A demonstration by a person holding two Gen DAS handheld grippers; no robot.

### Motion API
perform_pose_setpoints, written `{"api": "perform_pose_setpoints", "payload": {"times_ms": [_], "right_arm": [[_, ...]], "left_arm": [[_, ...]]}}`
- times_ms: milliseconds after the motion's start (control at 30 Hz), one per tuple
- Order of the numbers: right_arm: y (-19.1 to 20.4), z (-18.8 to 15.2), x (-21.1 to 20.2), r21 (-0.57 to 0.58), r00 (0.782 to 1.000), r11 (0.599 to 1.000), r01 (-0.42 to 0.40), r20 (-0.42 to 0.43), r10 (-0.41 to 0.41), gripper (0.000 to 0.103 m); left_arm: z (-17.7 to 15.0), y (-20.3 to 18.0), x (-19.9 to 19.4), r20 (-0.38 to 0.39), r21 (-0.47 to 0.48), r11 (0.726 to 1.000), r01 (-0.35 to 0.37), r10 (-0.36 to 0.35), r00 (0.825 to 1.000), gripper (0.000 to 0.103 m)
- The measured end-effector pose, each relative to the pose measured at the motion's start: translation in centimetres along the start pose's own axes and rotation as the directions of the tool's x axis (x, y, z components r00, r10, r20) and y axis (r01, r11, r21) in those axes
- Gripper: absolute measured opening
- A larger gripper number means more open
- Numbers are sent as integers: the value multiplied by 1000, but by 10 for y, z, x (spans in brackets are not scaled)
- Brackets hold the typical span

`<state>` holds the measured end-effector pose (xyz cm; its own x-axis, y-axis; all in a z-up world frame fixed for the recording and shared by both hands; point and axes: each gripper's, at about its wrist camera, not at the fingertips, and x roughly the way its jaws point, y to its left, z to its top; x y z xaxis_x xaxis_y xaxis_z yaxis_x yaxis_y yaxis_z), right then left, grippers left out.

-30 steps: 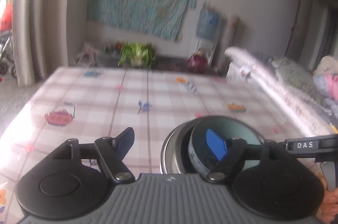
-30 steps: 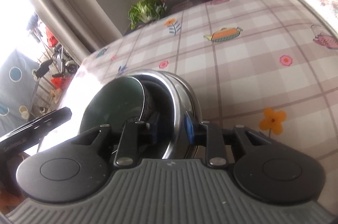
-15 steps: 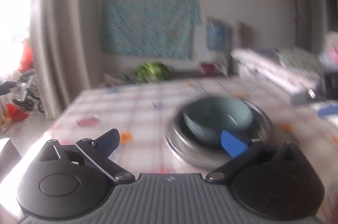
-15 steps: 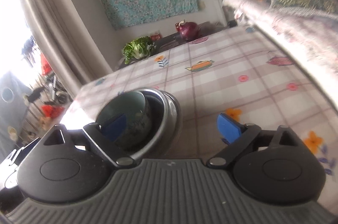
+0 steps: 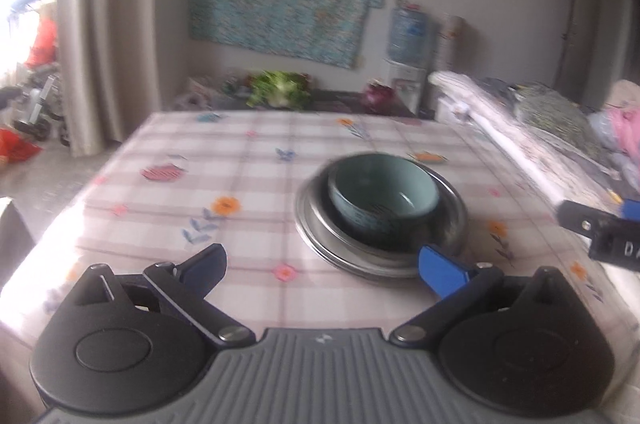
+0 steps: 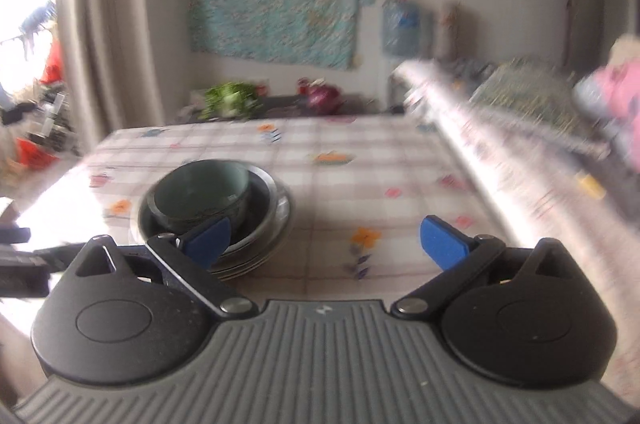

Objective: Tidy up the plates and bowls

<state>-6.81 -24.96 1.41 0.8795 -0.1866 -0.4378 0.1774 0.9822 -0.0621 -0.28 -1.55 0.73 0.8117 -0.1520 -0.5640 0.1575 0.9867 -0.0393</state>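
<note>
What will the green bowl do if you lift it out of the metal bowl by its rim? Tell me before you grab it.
The green bowl looks glazed, so probably slippery and breakable under the open left gripper. It sits tilted inside the metal bowl, so it may rock or slide when nudged. The plates stacked beneath could shift too.

The tabletop (image 5: 248, 200) wears a pale checked cloth printed with small flowers and teapots. On it, right of middle in the left wrist view, sits a stack of steel plates (image 5: 320, 244) with a dark bowl on top, and a pale green bowl (image 5: 384, 192) nested inside that.
</note>
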Motion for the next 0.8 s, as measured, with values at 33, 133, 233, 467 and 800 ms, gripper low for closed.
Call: {"api": "perform_pose_setpoints", "payload": {"times_ms": [33, 133, 233, 467, 800], "right_arm": [[4, 0, -2, -16, 999, 999, 30, 18, -29, 102], [10, 2, -4, -38, 998, 999, 38, 43, -37, 102], [11, 6, 1, -11, 1000, 1000, 8, -7, -8, 102], [14, 8, 26, 29, 982, 994, -102, -158, 105, 102], [27, 5, 62, 101, 938, 984, -144, -303, 168, 102]], "left_arm": [[3, 0, -1, 2, 1, 999, -33, 33, 999, 103], [11, 1, -1, 18, 15, 995, -94, 94, 995, 103], [19, 3, 4, 9, 44, 989, -138, 137, 990, 103], [24, 9, 25, -100, 26, 992, -122, 124, 987, 103], [21, 12, 48, -221, 12, 994, -112, 112, 969, 103]]}}
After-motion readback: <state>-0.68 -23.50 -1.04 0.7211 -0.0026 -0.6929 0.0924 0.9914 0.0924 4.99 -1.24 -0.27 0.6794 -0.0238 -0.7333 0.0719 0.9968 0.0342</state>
